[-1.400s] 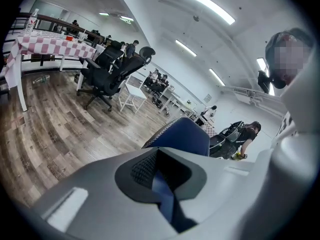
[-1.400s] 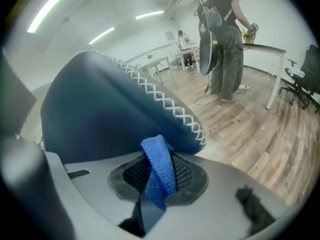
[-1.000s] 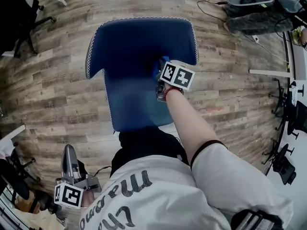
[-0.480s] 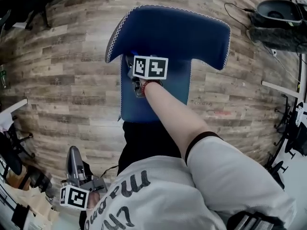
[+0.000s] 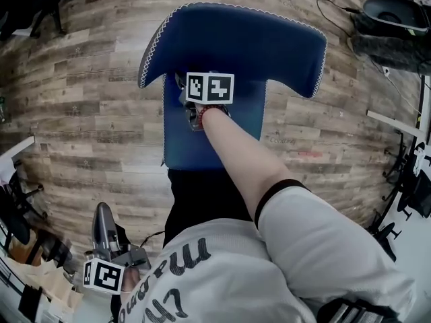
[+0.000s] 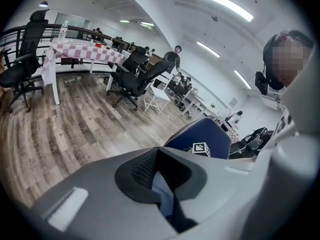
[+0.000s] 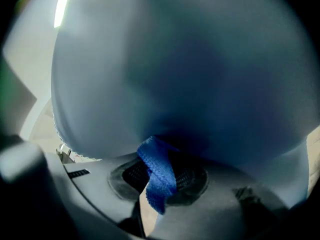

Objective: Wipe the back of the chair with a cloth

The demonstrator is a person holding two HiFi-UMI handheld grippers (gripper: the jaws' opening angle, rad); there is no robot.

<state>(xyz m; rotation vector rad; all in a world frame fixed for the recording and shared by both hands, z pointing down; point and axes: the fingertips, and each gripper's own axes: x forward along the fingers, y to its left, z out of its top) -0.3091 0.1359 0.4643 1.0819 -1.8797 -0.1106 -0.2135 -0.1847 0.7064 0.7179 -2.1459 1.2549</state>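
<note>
The right claw (image 7: 161, 180) is clenched on a blue cloth (image 7: 156, 165). We see a folded strip of it standing out between the two jaws, and its far end meets the blue surface that fills almost the whole right gripper view. In the head view this claw lies on the back of the chair (image 5: 232, 39), at the left side of the narrow part, just below the place where the wide top part begins. Its marker cube (image 5: 209, 87) faces up and hides the jaws there. The left claw (image 5: 101, 214) hangs near and left, beside the person's hip, well apart from the chair. In its own view the jaws are closed together at the tips and nothing is between them.

The white-stitched edge of the chair is just beside the right claw on the left. To the right the narrow part is free, and the wide top spreads to both sides.

The wooden floor (image 5: 87, 113) lies bare on both sides of the chair, and dark cases (image 5: 394, 19) lie far right. The left gripper view shows a big room with black office chairs (image 6: 132, 81), a tabletop (image 6: 85, 51) under a checked cover, and long ceiling lamps.
</note>
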